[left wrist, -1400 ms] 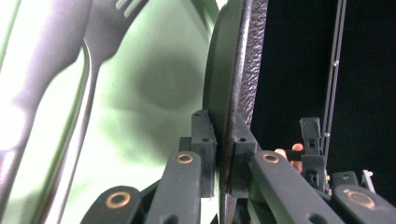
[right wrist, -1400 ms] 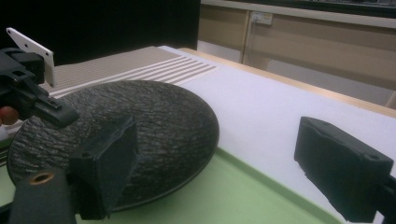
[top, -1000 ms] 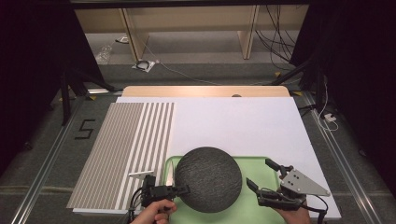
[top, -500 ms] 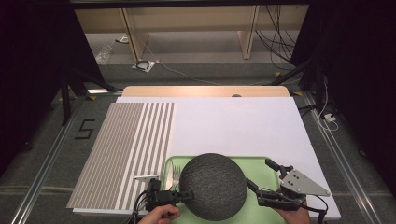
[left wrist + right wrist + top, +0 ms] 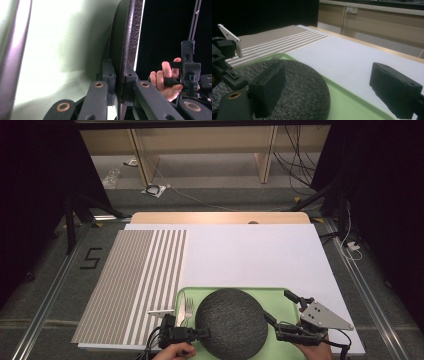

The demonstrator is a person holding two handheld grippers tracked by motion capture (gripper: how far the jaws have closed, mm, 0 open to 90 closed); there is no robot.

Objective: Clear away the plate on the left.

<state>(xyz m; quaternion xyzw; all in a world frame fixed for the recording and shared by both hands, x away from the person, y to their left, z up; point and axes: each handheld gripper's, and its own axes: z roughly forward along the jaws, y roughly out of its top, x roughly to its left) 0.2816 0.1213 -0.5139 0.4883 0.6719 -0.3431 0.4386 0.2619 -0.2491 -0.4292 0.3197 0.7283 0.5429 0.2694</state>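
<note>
Overhead, high view: dark round plate (image 5: 231, 322) above green tray (image 5: 280, 296), left gripper (image 5: 202, 334) clamped on plate's left rim; fork (image 5: 188, 308) on tray beside it; right gripper (image 5: 280, 314) near right rim.

Left gripper view: pads pinch plate (image 5: 130, 37) edge-on; plate probably lifted, tilt unclear.

Right gripper view: right gripper (image 5: 332, 92) jaws apart, empty.

Risk: one-sided rim grip; heavy plate may pivot, slip onto fork.

The dark, speckled round plate (image 5: 231, 322) hung over the green tray (image 5: 280, 294) at the near edge of the table, covering most of the tray. Its left rim was pinched, and it sat roughly level, slightly tilted.
</note>
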